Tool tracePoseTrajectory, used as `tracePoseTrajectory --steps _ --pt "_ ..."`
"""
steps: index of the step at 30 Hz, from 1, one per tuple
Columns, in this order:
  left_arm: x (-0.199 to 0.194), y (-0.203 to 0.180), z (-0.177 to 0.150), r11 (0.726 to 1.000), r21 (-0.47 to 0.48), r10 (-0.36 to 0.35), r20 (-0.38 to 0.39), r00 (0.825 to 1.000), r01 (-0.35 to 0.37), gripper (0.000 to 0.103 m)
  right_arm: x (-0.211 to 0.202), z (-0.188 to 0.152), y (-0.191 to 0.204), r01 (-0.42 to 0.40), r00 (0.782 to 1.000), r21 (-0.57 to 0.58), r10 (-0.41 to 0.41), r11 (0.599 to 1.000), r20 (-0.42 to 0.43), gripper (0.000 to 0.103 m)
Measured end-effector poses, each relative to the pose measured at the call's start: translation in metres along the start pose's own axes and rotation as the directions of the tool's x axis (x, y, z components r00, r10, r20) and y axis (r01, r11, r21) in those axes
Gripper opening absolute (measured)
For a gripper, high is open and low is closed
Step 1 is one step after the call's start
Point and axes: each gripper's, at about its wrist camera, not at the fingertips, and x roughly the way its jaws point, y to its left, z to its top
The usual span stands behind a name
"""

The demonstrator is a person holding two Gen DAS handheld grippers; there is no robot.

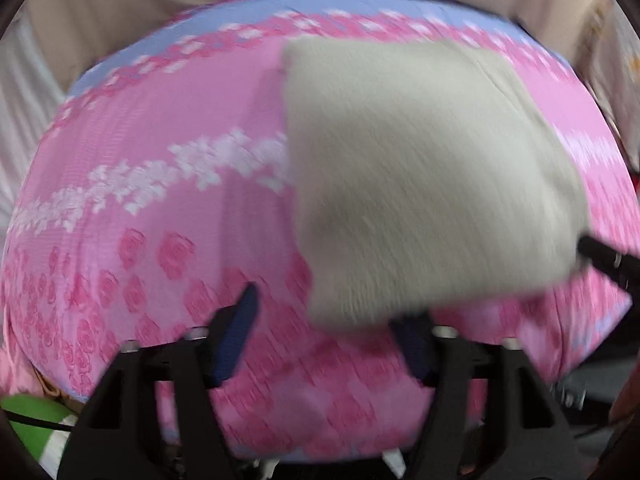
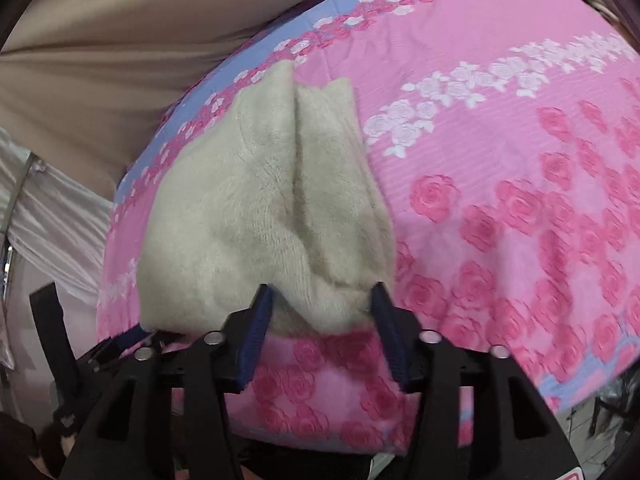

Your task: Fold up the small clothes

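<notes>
- Fleece, cream in colour and thick, is the material of the small garment [image 1: 424, 176]; it lies on a pink bedsheet [image 1: 160, 208] with rose prints and a pale blue border, and it looks already folded into a compact packet.
- On the left side of the left wrist view, the sheet is bare; the left gripper [image 1: 328, 320] hangs low over it, with its jaws wide apart and nothing between them. The near corner of the garment covers the tip of one finger, so I cannot tell if it touches the cloth.
- In the middle lies the garment itself. In the right wrist view it [image 2: 264, 216] shows two soft lobes with a deep crease between them.
- On the right, the right gripper [image 2: 324, 308] stands at the near edge of the garment. Its jaws are apart, one at each side of that edge; they do not seem to press it yet.
- I judge the garment light, soft and floppy, not slippery and not fragile. It will sag if it is lifted by one point only.
- The best place to hold it is a thick folded edge or a corner, where the layers stay together, with one gripper at each end.
- A beige curtain [image 2: 120, 40] hangs behind the bed.
</notes>
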Motion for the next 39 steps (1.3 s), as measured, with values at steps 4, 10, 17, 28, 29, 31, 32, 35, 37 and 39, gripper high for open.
tracePoseTrajectory --steps 4,10,17,28,29,31,32,35,37,39 --pt "-0.014 0.021 0.009 0.995 -0.092 -0.038 0.018 0.999 0.039 0.028 -0.047 0.015 0.045 -0.044 0.987 -0.135 0.064 0.99 0.148 0.004" --pt "0.015 0.024 -0.004 0.995 -0.103 -0.015 -0.089 0.996 0.005 0.038 0.019 -0.011 0.003 0.156 0.987 -0.168 -0.161 0.973 -0.022 0.003" --pt "-0.036 0.035 -0.007 0.992 -0.094 -0.09 -0.026 0.996 0.087 0.045 -0.031 -0.008 0.028 0.181 0.98 -0.172 -0.163 0.968 0.114 0.006" --pt "-0.002 0.017 0.029 0.992 -0.108 -0.06 -0.004 0.998 0.059 0.057 0.041 0.017 0.056 0.206 0.977 -0.294 -0.213 0.933 0.01 0.0" --pt "0.002 0.016 0.029 0.993 -0.111 -0.053 -0.017 0.998 0.051 0.057 0.032 0.019 0.061 0.2 0.979 -0.291 -0.201 0.936 0.027 0.0" --pt "0.0 0.015 0.031 0.993 -0.113 -0.034 -0.013 0.999 0.033 0.06 0.012 0.018 0.078 0.187 0.982 -0.32 -0.171 0.929 0.077 0.002" --pt "-0.001 0.014 0.031 0.993 -0.113 -0.028 -0.009 1.0 0.027 0.06 0.006 0.017 0.085 0.179 0.983 -0.341 -0.157 0.923 0.093 0.002" --pt "0.001 0.013 0.031 0.994 -0.108 -0.015 -0.015 1.0 0.013 0.062 0.021 0.015 0.093 0.209 0.978 -0.403 -0.191 0.891 0.086 0.002" --pt "0.001 0.012 0.03 0.994 -0.106 -0.011 -0.014 1.0 0.01 0.062 0.057 0.013 0.082 0.247 0.964 -0.426 -0.266 0.871 0.015 0.0" --pt "0.002 0.011 0.03 0.995 -0.104 -0.013 -0.019 1.0 0.011 0.063 0.059 0.016 0.077 0.23 0.969 -0.39 -0.247 0.892 0.007 0.0"
